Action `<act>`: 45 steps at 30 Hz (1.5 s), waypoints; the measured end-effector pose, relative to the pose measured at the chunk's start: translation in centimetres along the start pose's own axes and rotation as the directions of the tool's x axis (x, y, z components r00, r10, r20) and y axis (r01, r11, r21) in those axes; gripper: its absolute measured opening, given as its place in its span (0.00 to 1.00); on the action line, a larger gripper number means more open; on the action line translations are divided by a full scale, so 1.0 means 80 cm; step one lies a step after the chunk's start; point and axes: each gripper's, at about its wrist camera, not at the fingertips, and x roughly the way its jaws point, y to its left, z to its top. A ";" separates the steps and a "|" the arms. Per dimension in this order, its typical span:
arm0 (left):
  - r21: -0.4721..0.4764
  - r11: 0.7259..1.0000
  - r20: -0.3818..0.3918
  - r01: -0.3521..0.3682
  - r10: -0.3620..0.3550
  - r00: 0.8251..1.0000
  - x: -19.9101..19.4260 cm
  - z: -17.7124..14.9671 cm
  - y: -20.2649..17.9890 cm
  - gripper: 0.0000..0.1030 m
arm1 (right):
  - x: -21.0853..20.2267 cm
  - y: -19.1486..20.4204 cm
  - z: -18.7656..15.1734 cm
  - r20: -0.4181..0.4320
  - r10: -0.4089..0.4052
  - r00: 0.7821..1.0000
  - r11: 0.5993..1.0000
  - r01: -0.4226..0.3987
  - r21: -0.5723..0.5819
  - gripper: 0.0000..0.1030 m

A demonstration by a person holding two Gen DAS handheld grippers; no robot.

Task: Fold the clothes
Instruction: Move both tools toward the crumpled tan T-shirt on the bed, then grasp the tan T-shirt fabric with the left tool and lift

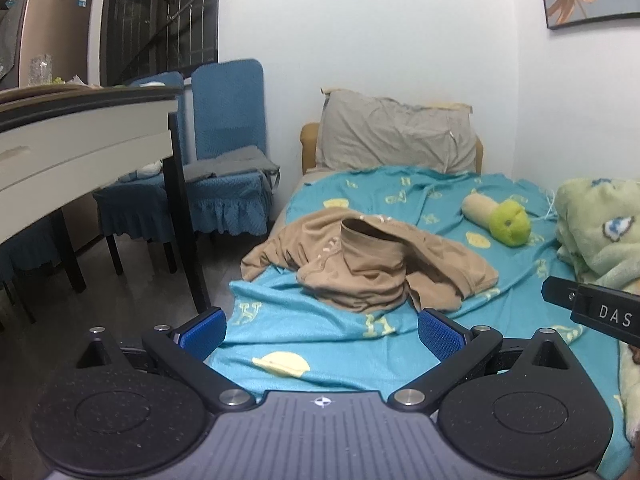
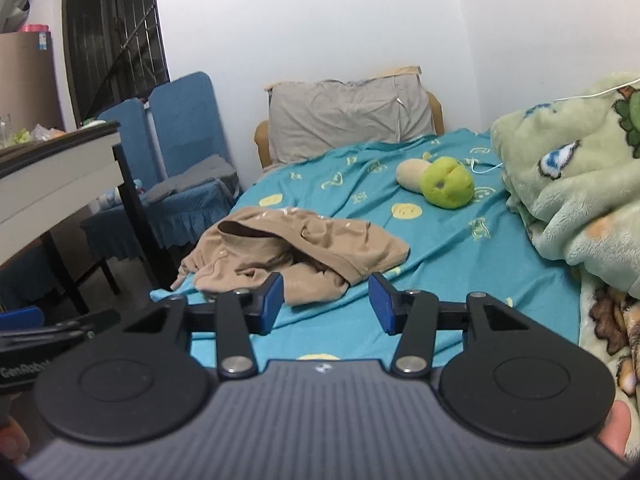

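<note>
A crumpled tan garment [image 1: 372,264] lies unfolded on the teal bed sheet [image 1: 320,344], near the bed's left edge. The left claw [image 1: 322,330] and right claw [image 2: 326,304] both hover before it, jaws apart, gripping nothing. A green plush toy [image 2: 438,180] lies beyond.

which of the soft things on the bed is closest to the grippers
The crumpled tan garment, lying just ahead of both open grippers. The green plush toy, grey pillow and fleece blanket lie farther off.
</note>
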 end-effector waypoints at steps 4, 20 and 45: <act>-0.003 1.000 -0.043 0.001 -0.001 0.999 0.010 -0.004 0.000 1.00 | 0.002 0.003 -0.003 -0.015 -0.009 1.000 1.000 0.009 -0.010 0.49; 0.021 1.000 -0.172 0.021 -0.017 0.985 0.051 -0.022 -0.012 1.00 | 0.026 -0.003 0.011 -0.142 -0.016 0.990 1.000 0.014 -0.011 0.50; -0.194 0.979 -0.219 0.058 -0.101 0.971 0.319 0.061 -0.011 0.91 | 0.117 -0.093 0.051 -0.191 0.091 0.977 0.967 -0.041 0.251 0.86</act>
